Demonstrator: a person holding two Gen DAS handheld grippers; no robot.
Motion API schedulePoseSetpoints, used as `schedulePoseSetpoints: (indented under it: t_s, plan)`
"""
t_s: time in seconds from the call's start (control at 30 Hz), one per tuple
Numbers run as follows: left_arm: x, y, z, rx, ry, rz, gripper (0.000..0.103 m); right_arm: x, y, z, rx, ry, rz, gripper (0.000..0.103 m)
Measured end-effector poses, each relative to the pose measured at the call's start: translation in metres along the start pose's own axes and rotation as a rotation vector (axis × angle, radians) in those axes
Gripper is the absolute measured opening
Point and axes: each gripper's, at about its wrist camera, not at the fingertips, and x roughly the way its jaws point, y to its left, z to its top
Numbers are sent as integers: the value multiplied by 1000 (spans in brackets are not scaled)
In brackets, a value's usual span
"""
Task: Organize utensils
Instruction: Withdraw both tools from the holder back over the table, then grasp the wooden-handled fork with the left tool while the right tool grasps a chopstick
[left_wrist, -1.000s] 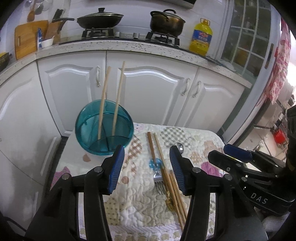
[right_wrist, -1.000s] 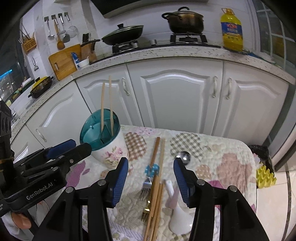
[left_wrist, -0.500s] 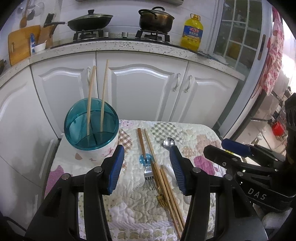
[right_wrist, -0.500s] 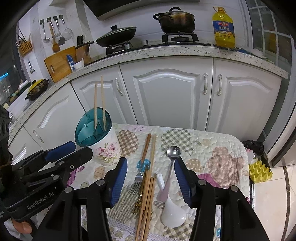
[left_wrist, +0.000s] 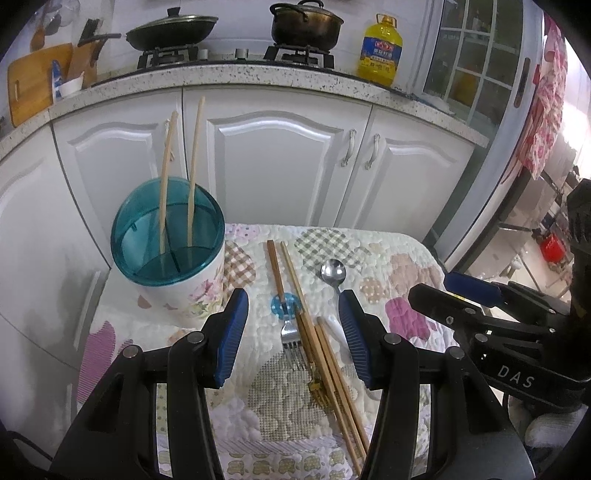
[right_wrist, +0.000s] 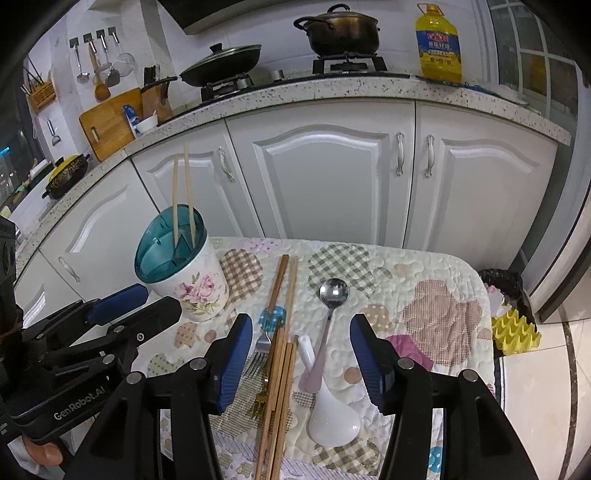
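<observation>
Loose pile of utensils lying along the middle of the patchwork quilted cloth (right_wrist: 436, 317) over a small table, running from its near edge toward the far edge: brown wooden chopsticks (right_wrist: 282, 354), a steel fork with a blue dotted handle (right_wrist: 264, 338), a smaller gold-coloured fork (right_wrist: 260, 400) half under the chopsticks, a steel spoon with a pale pink handle (right_wrist: 330, 299) and a white ceramic soup spoon (right_wrist: 332, 410). At the far left corner, upright, a white flowered ceramic holder with a teal plastic divider top (right_wrist: 177, 269), already holding two pale wooden chopsticks (right_wrist: 183, 195).

Judged on handling: chopsticks light, stiff and thin, prone to roll or scissor apart, so best pinched as a pair around mid-length. Forks and steel spoon smooth and slippery, best gripped across the flat of the handle. Ceramic spoon heavier, glazed and breakable, safest taken by its straight handle, not the bowl.

Left gripper (left_wrist: 293, 332) above the forks and chopsticks, jaws spread about halfway, nothing between the pads, touching nothing. Right gripper (right_wrist: 301, 360) likewise spread partway over the chopsticks and both spoons, empty and clear of the cloth.
</observation>
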Motion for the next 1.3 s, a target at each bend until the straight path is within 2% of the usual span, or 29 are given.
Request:
schedulePoseSetpoints:
  t_s: [0.13,0.37,0.43,0.6,0.87,1.0,1.07,1.13,1.2,1.3]
  plan:
    - [9,14,-7,-22,17,-42,51,13,-6,-2,19,35,21,53]
    - [31,40,-25,-64,103,-29,50,54,-18,-14,45,135,64,53]
    - [35,44,-29,-68,117,-22,50,69,-16,-17,36,162,89,40]
    - [47,47,-39,-64,157,-26,50,110,-10,-12,30,225,141,32]
    - [67,57,-40,-100,204,-22,50,167,-6,12,41,293,146,31]
    - [73,54,-37,-89,206,-22,50,197,-4,21,30,319,115,30]
    - [76,52,-35,-85,206,-26,50,212,-3,22,31,334,102,26]
    - [81,49,-32,-84,208,-27,50,215,-2,26,20,318,99,13]
    - [88,47,-30,-87,212,-31,50,216,-5,29,16,319,105,6]
    - [101,41,-24,-85,211,-33,50,208,-21,28,36,316,105,7]
